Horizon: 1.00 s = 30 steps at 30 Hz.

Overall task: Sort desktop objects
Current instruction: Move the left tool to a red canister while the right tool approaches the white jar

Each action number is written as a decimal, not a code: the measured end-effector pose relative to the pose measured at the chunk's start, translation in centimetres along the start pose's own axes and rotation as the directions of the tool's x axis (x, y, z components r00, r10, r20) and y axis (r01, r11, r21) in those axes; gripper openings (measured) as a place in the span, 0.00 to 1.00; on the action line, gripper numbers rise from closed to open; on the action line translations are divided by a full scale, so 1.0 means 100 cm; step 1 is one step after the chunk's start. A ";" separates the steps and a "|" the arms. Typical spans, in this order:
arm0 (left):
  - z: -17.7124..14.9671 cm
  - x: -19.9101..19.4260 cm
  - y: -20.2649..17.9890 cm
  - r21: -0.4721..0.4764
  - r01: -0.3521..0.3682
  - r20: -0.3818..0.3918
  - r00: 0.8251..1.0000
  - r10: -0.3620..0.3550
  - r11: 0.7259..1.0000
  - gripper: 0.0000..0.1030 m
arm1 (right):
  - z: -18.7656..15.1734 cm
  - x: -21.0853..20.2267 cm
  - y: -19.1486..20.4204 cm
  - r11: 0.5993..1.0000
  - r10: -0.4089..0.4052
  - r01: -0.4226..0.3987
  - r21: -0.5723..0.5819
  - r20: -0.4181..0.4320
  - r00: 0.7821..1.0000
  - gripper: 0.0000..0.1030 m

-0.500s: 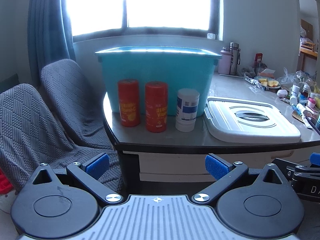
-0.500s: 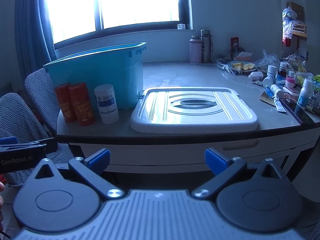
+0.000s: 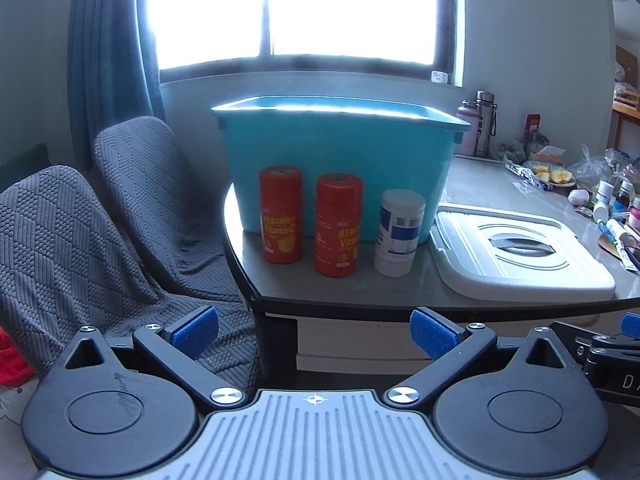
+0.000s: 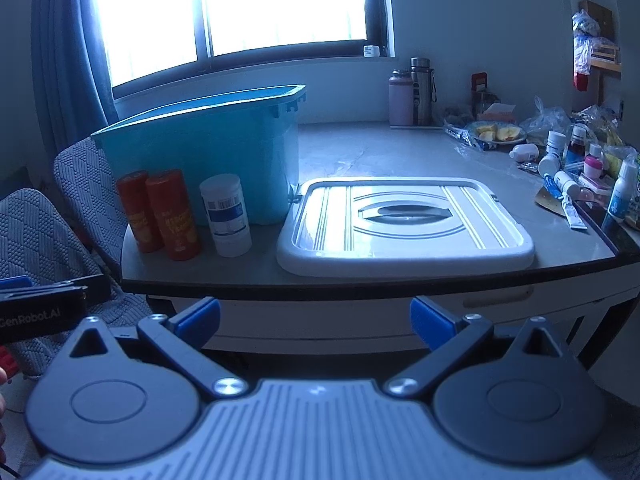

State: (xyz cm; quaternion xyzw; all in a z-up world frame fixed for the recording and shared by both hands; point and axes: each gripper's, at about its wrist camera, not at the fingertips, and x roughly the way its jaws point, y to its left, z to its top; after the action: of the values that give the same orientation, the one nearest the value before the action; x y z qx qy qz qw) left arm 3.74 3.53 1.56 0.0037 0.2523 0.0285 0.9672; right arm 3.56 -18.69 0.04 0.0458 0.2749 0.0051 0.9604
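Note:
Two orange vitamin bottles (image 3: 281,214) (image 3: 338,224) and a white bottle (image 3: 398,233) stand in a row on the table in front of a teal bin (image 3: 336,160). They also show in the right wrist view: orange bottles (image 4: 138,211) (image 4: 173,214), white bottle (image 4: 226,214), bin (image 4: 208,148). The bin's white lid (image 4: 404,224) lies flat to the right. My left gripper (image 3: 315,334) is open and empty, below the table's front edge. My right gripper (image 4: 315,320) is open and empty, in front of the lid.
Small bottles and tubes (image 4: 576,172) clutter the table's right end, with a plate of fruit (image 4: 498,134) and two flasks (image 4: 412,92) at the back. Two chairs with grey covers (image 3: 100,216) stand left of the table (image 4: 400,152).
Both grippers have risen a little and moved slightly nearer the table. Both stay open and empty.

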 end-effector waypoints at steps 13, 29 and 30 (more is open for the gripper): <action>0.004 0.025 0.028 -0.021 -0.014 0.008 1.000 0.014 1.000 1.00 | 0.005 0.026 0.019 0.998 0.052 -0.052 -0.019 -0.001 0.999 0.99; 0.021 0.066 0.045 -0.032 -0.017 0.014 1.000 0.018 0.999 1.00 | 0.009 0.056 0.044 0.993 0.089 -0.088 -0.084 0.003 0.996 0.99; 0.022 0.069 0.046 -0.031 -0.016 0.014 1.000 0.016 0.999 1.00 | 0.010 0.057 0.045 0.993 0.091 -0.091 -0.081 0.002 0.996 0.99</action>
State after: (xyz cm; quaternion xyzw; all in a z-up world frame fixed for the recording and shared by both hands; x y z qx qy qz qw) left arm 10.61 8.56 0.22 -0.0091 0.2447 0.0402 0.9687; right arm 8.95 -14.13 -1.74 0.0194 0.2696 0.0598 0.9609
